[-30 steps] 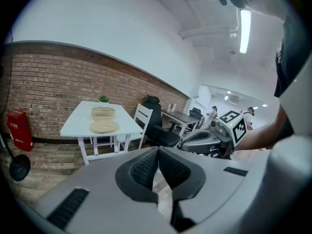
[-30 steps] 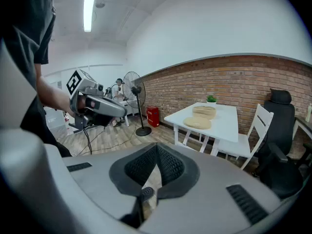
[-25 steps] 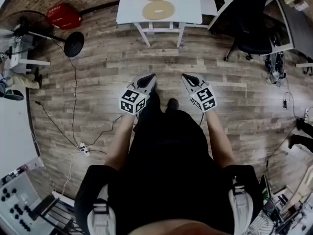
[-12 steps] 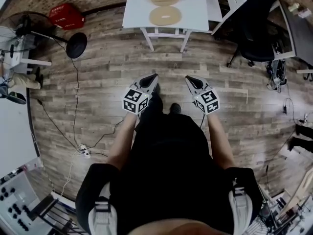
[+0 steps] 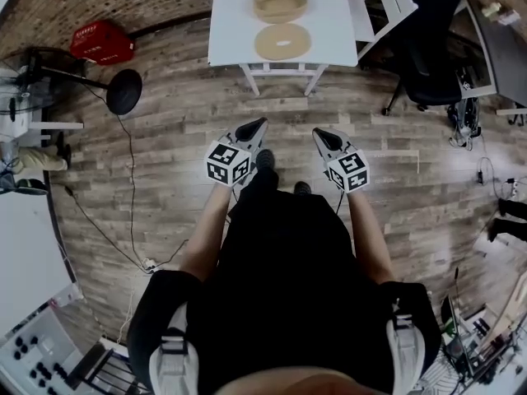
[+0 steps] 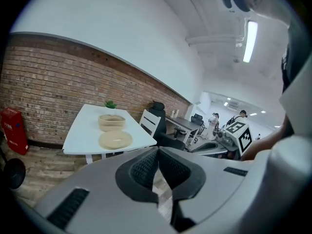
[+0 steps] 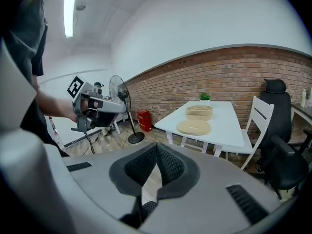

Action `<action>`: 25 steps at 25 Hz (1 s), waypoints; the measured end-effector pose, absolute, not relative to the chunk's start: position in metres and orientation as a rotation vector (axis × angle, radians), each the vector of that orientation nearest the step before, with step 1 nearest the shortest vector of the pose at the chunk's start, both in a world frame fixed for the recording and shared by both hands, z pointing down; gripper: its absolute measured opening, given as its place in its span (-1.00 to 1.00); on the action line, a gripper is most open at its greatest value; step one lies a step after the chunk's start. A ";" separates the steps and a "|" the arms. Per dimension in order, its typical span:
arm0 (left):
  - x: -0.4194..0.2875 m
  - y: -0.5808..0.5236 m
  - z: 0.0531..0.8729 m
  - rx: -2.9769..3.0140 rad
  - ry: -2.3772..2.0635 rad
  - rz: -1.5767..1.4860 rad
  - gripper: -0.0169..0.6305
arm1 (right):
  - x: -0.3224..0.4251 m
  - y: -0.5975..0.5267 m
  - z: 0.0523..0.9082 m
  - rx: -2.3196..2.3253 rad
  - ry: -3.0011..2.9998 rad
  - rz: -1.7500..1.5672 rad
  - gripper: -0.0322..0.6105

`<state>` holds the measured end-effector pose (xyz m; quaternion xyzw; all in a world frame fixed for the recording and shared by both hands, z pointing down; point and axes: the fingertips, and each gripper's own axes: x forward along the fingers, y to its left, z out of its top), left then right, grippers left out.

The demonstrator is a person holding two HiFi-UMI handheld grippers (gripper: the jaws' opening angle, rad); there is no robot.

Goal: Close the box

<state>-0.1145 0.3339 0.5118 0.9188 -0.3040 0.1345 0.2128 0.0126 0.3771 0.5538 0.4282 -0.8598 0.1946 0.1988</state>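
Standing well short of the white table (image 5: 230,23) at top centre of the head view, round tan bamboo box (image 5: 280,5) open on it, flat tan round lid (image 5: 282,41) just beside. Carrying left gripper (image 5: 258,126) and right gripper (image 5: 319,134) mid-frame, jaws together on nothing, probably idle until within reach. Seen only from the gripper views: small green plant (image 6: 110,104) behind the box.

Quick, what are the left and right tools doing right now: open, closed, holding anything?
Left tool: closed, nothing between its jaws.
Right tool: closed, nothing between its jaws.
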 end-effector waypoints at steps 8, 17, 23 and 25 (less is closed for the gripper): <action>-0.129 0.284 0.514 2.583 -0.765 0.396 -0.88 | 0.000 0.333 0.552 1.285 -2.361 0.550 -0.91; -0.143 0.252 0.519 2.611 -0.708 0.407 -0.88 | -0.013 0.310 0.567 1.327 -2.308 0.568 -0.91; -0.157 0.238 0.522 2.615 -0.672 0.417 -0.88 | -0.023 0.300 0.566 1.383 -2.288 0.574 -0.91; -0.156 0.235 0.523 2.626 -0.654 0.424 -0.88 | -0.023 0.298 0.566 1.404 -2.282 0.589 -0.91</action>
